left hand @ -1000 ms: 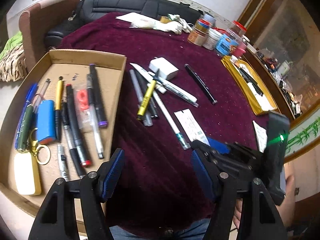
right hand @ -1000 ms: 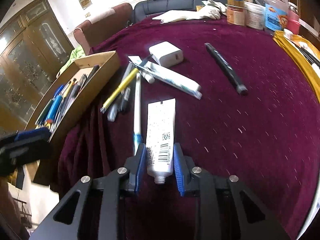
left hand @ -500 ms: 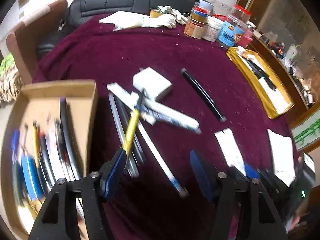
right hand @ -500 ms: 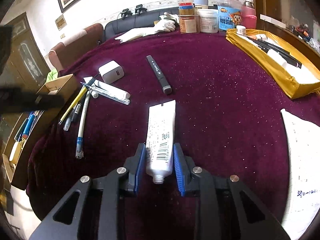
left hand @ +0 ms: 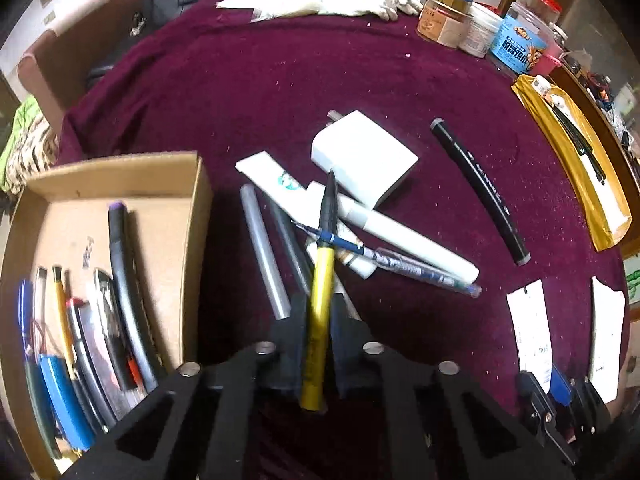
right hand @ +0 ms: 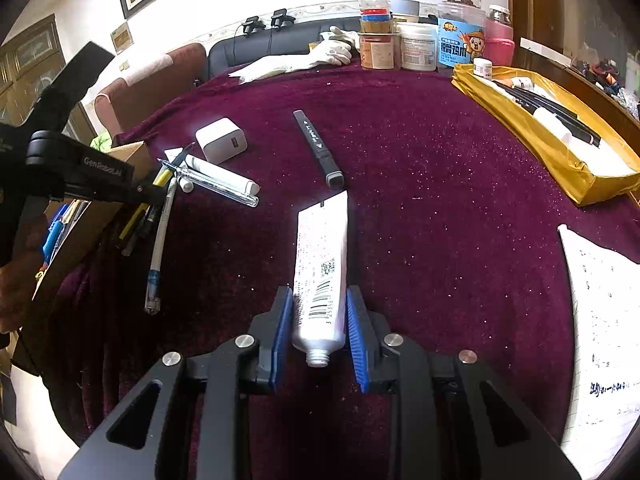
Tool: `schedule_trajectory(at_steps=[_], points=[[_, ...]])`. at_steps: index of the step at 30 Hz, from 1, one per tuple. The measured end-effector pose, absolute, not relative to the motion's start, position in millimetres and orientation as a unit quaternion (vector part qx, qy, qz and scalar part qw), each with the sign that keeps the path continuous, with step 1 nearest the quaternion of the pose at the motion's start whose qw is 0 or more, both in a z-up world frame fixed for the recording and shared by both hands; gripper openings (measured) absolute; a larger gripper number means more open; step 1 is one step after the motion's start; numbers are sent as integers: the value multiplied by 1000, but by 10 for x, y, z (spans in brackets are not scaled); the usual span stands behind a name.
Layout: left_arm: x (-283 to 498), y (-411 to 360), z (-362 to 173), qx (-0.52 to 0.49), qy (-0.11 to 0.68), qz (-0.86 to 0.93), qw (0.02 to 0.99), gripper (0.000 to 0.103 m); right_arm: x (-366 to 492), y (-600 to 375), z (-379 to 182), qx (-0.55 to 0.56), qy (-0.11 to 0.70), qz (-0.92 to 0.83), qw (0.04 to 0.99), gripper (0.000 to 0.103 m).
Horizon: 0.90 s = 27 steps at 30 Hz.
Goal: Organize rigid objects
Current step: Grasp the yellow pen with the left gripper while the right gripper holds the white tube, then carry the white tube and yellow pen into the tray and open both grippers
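Over at 9 o'clock in the left wrist view, the shallow brown cardboard box [left hand: 188,216] already has a decent haul in it: a long black marker with a purple tip [left hand: 126,280], a blue rounded case [left hand: 64,396], plus a row of pens I can't really tell apart because that side is blurry. So a good part of the sorting looks done.

The left gripper [left hand: 318,344] is clamped narrow around the yellow pen with a black tip [left hand: 322,288], which points toward 12 o'clock over the pile. I'd guess it goes in the box next.

The right gripper [right hand: 319,320] is closed on the white squeeze tube with a barcode and no cap [right hand: 322,268], threaded neck facing the camera. The tube seems lifted off the surface, though I can't say for sure.

Left on the maroon velvet-covered surface [left hand: 280,92]: a white square charger block [left hand: 362,156] at about 12 o'clock from the left gripper, a fat white marker [left hand: 400,236] lying partly under a clear pen with blue ink [left hand: 404,266], two grey sticks [left hand: 264,256] just beside the box wall, and a black marker with grey ends [left hand: 480,188] off on its own at 2 o'clock. From the right wrist view there's also a thin white pen with a blue grip [right hand: 160,236] at 10 o'clock.

The yellow foil tray [right hand: 532,136] at 2 o'clock in that view holds some dark pens too, so probably that's the second bin. Roughly halfway done, I reckon.
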<state>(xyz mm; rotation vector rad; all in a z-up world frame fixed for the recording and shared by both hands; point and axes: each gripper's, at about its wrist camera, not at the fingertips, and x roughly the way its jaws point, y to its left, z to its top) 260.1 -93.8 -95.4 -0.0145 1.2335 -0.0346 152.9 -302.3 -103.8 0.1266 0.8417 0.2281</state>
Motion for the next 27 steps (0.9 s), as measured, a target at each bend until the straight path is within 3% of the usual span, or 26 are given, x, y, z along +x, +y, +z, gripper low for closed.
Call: schedule_trajectory(at_steps=[12, 27], points=[[1924, -696, -1005, -140, 620, -49, 771, 7, 1527, -3020, -1043, 61, 407, 108, 905, 26], [1295, -447, -752, -152, 570, -72, 804, 7, 1400, -3112, -871, 143, 391, 133, 899, 24]])
